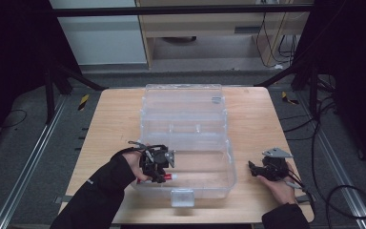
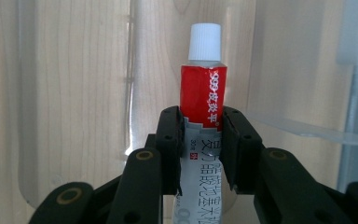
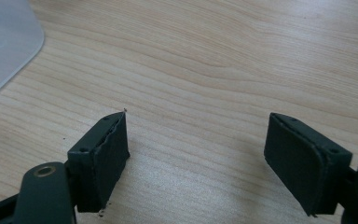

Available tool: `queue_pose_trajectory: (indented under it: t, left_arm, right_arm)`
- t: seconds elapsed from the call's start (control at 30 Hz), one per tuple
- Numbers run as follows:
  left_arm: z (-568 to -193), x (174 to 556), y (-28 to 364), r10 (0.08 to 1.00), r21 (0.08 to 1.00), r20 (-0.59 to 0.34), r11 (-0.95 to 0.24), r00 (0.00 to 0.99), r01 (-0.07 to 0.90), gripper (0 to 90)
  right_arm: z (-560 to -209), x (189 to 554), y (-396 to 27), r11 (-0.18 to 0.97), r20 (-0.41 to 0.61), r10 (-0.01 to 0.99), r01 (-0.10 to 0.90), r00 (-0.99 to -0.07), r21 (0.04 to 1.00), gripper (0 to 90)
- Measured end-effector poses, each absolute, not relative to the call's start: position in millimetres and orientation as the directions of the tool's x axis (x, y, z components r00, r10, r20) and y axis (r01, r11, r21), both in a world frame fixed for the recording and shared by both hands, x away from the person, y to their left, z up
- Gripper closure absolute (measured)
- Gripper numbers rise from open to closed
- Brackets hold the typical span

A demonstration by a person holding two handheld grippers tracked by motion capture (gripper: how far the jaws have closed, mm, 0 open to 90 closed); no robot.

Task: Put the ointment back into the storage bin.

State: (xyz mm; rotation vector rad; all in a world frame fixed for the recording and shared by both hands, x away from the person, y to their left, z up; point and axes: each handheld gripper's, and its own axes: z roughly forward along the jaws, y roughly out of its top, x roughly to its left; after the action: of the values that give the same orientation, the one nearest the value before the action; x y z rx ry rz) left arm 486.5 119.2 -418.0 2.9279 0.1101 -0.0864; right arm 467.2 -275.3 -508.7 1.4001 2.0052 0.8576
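My left gripper (image 1: 164, 176) is shut on a small red and white tube (image 2: 203, 100) with a white cap, held over the front left part of the clear plastic box (image 1: 221, 188). In the high view the tube (image 1: 169, 177) pokes out to the right of the jaws, inside the box's base. The box stands open, its lid (image 1: 183, 102) tipped back toward the far side. My right gripper (image 1: 251, 168) rests on the table right of the box, jaws open with nothing between them (image 3: 196, 154).
The wooden table (image 1: 114, 114) has bare surface left and right of the box. A rounded corner of the clear box (image 3: 4, 42) shows at the upper left of the right gripper view. Black frame legs and cables lie beyond the table's far corners.
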Motion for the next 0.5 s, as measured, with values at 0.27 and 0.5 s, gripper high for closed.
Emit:
queue_pose_trajectory:
  t: [0.27, 0.5]
  left_arm:
    - [-423.3, 486.7, 119.3, 0.065, 0.207, -0.079, -0.975, 0.995, 0.080, 69.8]
    - [-428.1, 487.6, 116.5, 0.056, 0.190, -0.081, -0.979, 0.995, 0.070, 69.7]
  right_arm:
    - [-508.6, 466.9, -275.2, 0.258, -0.074, 0.947, 0.602, -0.314, 0.755, 21.8]
    - [-508.7, 466.9, -275.1, 0.258, -0.070, 0.946, 0.602, -0.317, 0.755, 21.7]
